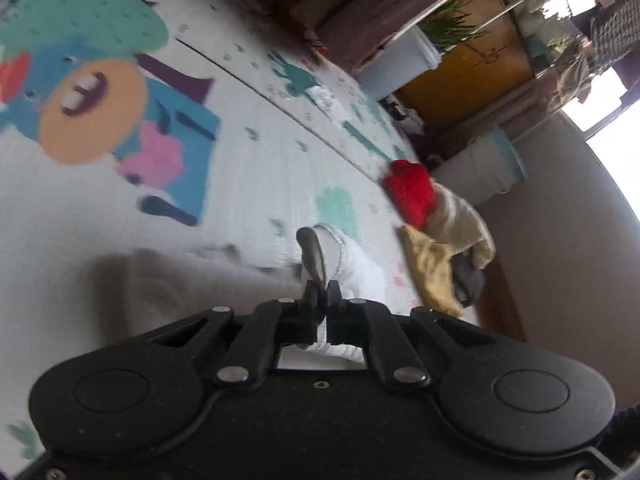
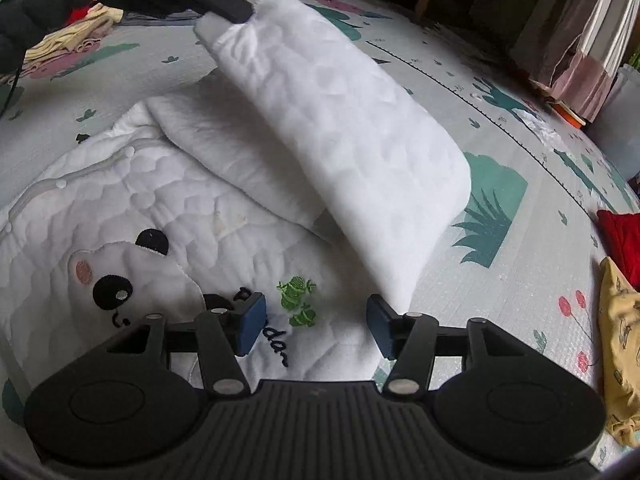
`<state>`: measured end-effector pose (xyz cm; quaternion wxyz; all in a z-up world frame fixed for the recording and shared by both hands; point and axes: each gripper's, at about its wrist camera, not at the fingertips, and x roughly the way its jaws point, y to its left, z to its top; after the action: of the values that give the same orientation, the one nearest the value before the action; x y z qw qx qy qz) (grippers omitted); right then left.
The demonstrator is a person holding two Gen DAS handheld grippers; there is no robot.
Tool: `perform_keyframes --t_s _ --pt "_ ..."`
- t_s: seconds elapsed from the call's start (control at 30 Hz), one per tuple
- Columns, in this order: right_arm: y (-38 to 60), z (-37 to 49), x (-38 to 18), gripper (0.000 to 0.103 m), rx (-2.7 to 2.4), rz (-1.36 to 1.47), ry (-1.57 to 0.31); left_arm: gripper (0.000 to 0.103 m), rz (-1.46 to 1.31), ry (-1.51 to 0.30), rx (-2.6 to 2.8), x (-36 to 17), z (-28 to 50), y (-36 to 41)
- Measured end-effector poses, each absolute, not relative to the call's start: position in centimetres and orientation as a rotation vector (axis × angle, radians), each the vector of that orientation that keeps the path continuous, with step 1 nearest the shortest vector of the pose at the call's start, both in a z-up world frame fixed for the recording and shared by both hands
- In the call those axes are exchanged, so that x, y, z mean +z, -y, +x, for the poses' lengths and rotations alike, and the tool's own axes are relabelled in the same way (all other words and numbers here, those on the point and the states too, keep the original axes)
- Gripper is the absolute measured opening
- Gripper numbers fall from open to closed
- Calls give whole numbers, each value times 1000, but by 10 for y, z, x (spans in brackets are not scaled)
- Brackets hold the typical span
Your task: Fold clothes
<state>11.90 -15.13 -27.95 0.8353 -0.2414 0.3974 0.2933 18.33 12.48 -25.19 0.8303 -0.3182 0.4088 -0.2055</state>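
A white quilted baby garment (image 2: pixel 132 204) with a panda patch lies on the patterned play mat (image 2: pixel 500 272). My left gripper (image 1: pixel 323 292) is shut on the cuff of its sleeve (image 1: pixel 340 256). In the right wrist view that gripper (image 2: pixel 236 10) holds the sleeve (image 2: pixel 352 140) lifted and stretched above the garment's body. My right gripper (image 2: pixel 316 320) is open and empty. It hovers low over the garment's chest, beside a small green embroidery (image 2: pixel 296 296).
A red cloth (image 1: pixel 410 192), a beige garment (image 1: pixel 464 224) and a yellow garment (image 1: pixel 432 276) lie piled at the mat's edge; red (image 2: pixel 624 240) and yellow (image 2: pixel 620 344) also show at the right. More clothes (image 2: pixel 76 32) lie far left. A white bin (image 1: pixel 400 60) and furniture stand beyond.
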Motion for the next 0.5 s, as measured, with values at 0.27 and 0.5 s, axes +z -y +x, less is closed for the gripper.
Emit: perform_keyframes --t_s 0.27,0.5 --pt "162 103 -264 52 695 -524 -736 1 -634 -1000 -330 -305 177 -128" --pt "162 141 -241 43 637 -387 -613 3 -438 -980 -342 -292 173 -110"
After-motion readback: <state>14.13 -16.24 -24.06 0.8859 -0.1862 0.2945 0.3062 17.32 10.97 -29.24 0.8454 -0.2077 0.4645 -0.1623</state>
